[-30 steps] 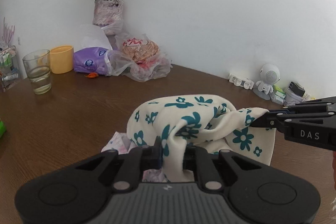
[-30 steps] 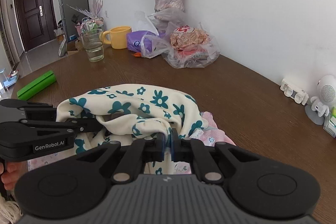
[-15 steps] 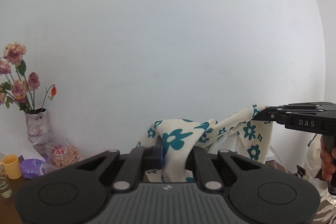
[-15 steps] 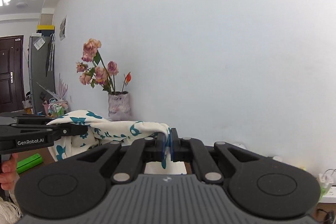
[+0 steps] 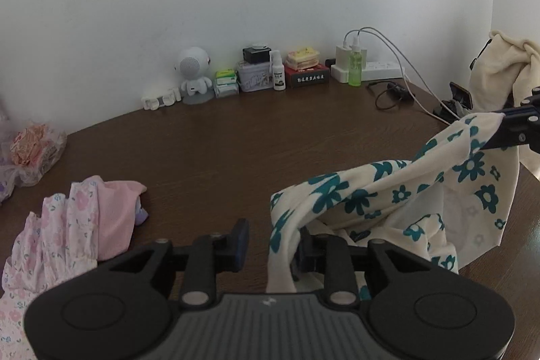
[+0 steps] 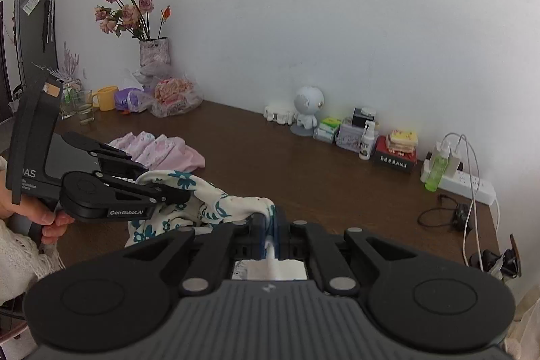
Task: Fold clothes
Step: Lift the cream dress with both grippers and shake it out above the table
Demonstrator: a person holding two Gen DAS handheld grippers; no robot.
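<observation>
A cream garment with teal flowers [image 5: 398,194] hangs between my two grippers above the brown table [image 5: 236,144]. My left gripper [image 5: 273,240] is open; the cloth drapes over its right finger [image 5: 305,245] and is no longer pinched. My right gripper [image 6: 269,226] is shut on a bunched edge of the same garment [image 6: 216,208]. In the left wrist view its tip [image 5: 506,120] holds the cloth's far corner at the right. A pink floral garment [image 5: 67,225] lies crumpled on the table at the left; it also shows in the right wrist view [image 6: 158,150].
Along the wall stand a white robot figure [image 5: 194,76], small boxes and bottles [image 5: 276,73], a power strip with cables [image 5: 378,66], and a phone stand [image 5: 455,103]. A flower vase [image 6: 153,53], bagged snacks [image 6: 172,95], mug and glass [image 6: 82,105] stand at the far left.
Both grippers came down from high up to just above the table. My left gripper's jaws have opened and released their pinch on the flowered garment; my right gripper stays shut on it.
</observation>
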